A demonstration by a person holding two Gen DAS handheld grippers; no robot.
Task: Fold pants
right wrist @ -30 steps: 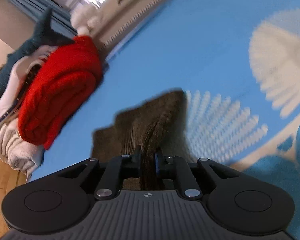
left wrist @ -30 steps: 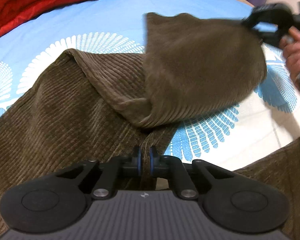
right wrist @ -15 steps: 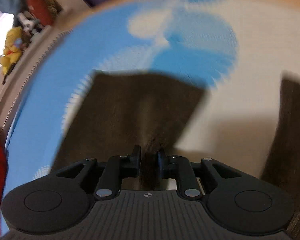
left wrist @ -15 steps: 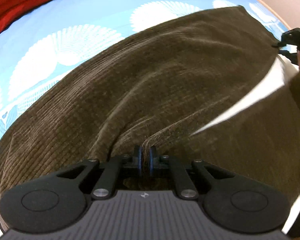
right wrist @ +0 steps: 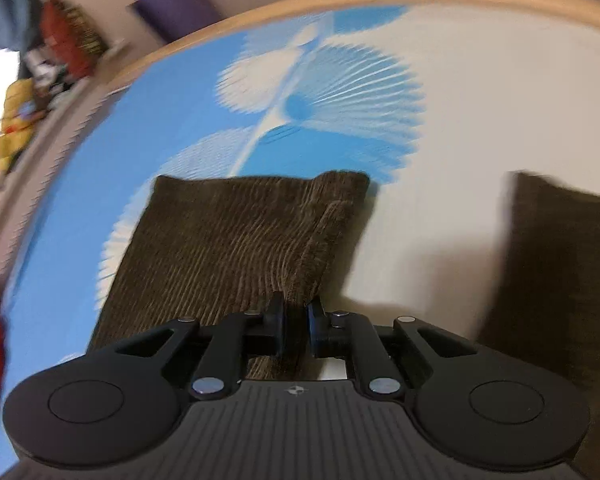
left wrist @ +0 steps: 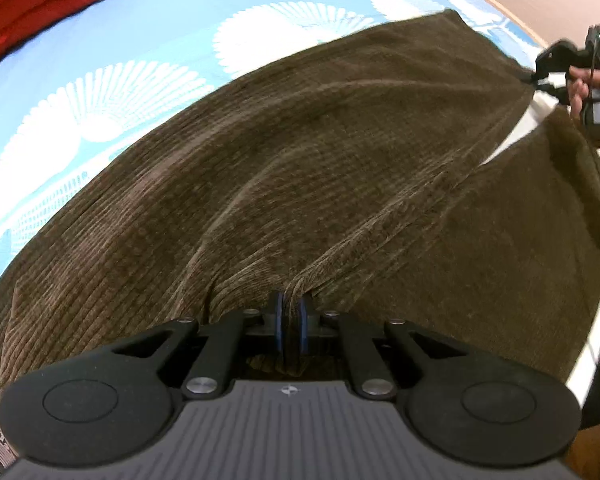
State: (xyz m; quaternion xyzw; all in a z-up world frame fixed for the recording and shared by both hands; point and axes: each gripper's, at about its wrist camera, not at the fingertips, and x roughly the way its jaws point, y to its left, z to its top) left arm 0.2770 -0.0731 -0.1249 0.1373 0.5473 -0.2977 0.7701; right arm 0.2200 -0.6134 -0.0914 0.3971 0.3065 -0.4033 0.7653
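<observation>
**A:** What were the pants (left wrist: pixel 308 168) made of?

**B:** Dark brown corduroy, ribbed in fine cords, soft and heavy in its folds. They lay spread over a bed sheet (left wrist: pixel 148 52) of bright blue printed with white fan-like shells; the sheet looked smooth and flat. A red knitted blanket (left wrist: pixel 32 0), thick and rolled, sat at the far corner of the bed.

**A:** And where did the cloth sit against the left gripper (left wrist: pixel 291 322)?

**B:** A pinch of corduroy stood bunched between its blue-edged pads, with creases fanning away from that spot. The jaws were nearly closed but were easing apart, and the fabric was between them, pressed by both pads.

**A:** The right gripper (right wrist: pixel 296 326)?

**B:** It had a fold at the edge of one trouser leg (right wrist: pixel 228 248) between its black pads, the jaws narrow and coming together on it. That leg ran away from the gripper to a squared hem lying on the sheet. The other leg (right wrist: pixel 556 280) lay apart to the side, with pale sheet between the two. In the left wrist view the right gripper showed at the far corner of the cloth, with a hand (left wrist: pixel 596 92) round its handle.

**A:** Any writing?

**B:** A patterned label at the lower left edge of the left view, too small to read.
</observation>
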